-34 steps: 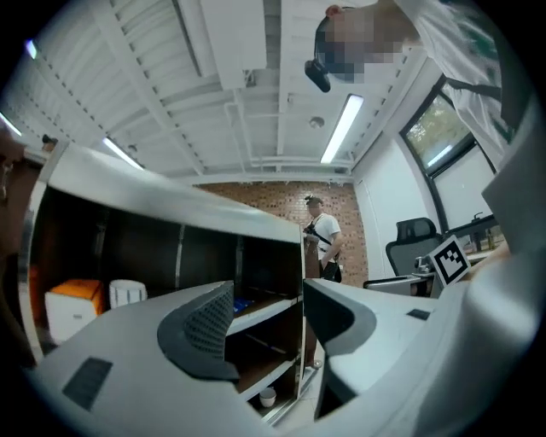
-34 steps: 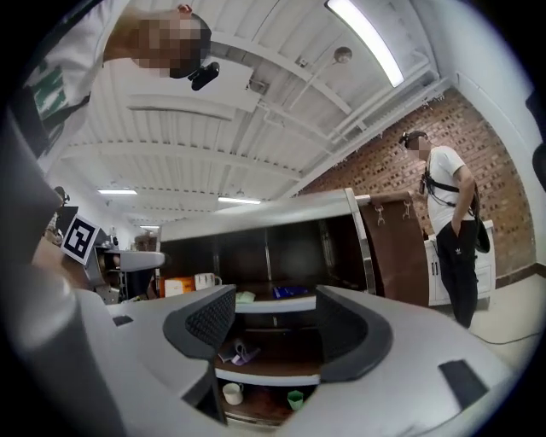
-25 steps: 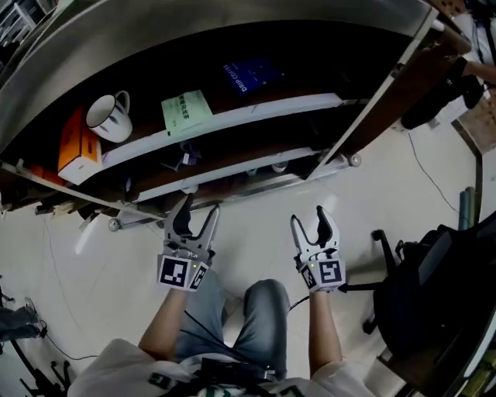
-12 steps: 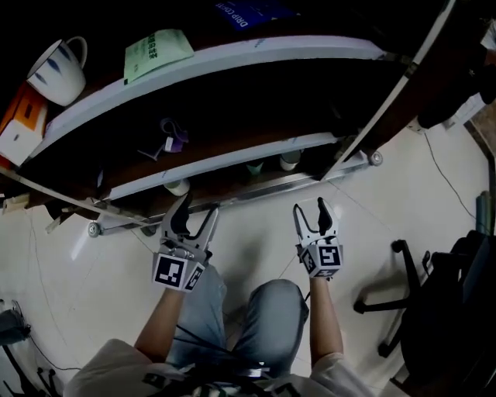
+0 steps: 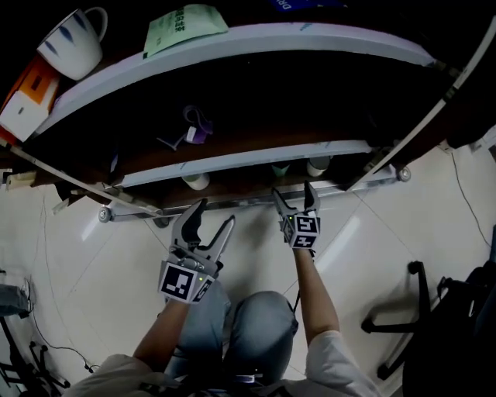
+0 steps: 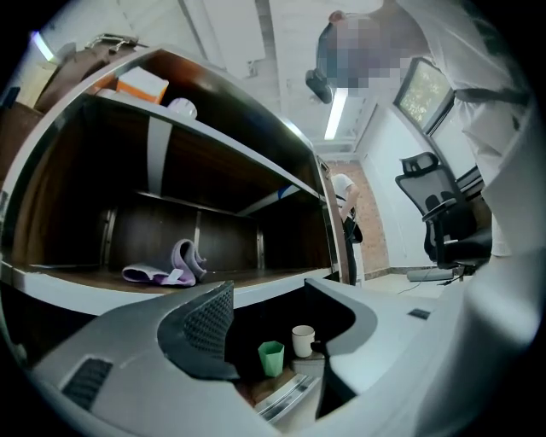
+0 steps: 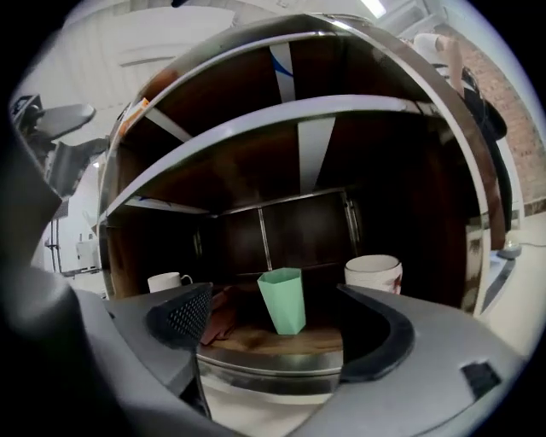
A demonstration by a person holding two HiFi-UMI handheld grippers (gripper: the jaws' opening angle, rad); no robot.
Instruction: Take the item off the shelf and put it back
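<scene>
Short of the bottom shelf [image 7: 247,340], the left gripper [image 5: 215,213] hangs with jaws spread and empty. The right gripper [image 5: 293,191], at the shelf's front rail, has just been opening its jaws, with nothing between them. On the shelf, the green cup [image 7: 284,300] stands upright.

Office or lab workroom. Noted: swivel office chair [image 6: 444,213] on a castor base; pale tiled floor [image 5: 101,264] with loose cables [image 5: 46,346] trailing across it; strip light [image 6: 335,115] on a white ceiling; brick wall [image 6: 375,218] at the far end. Dark wooden shelf unit [image 5: 256,43] with metal rail, stocked with a mug [image 5: 74,45], an orange box [image 5: 27,97] and a green packet [image 5: 182,23].
</scene>
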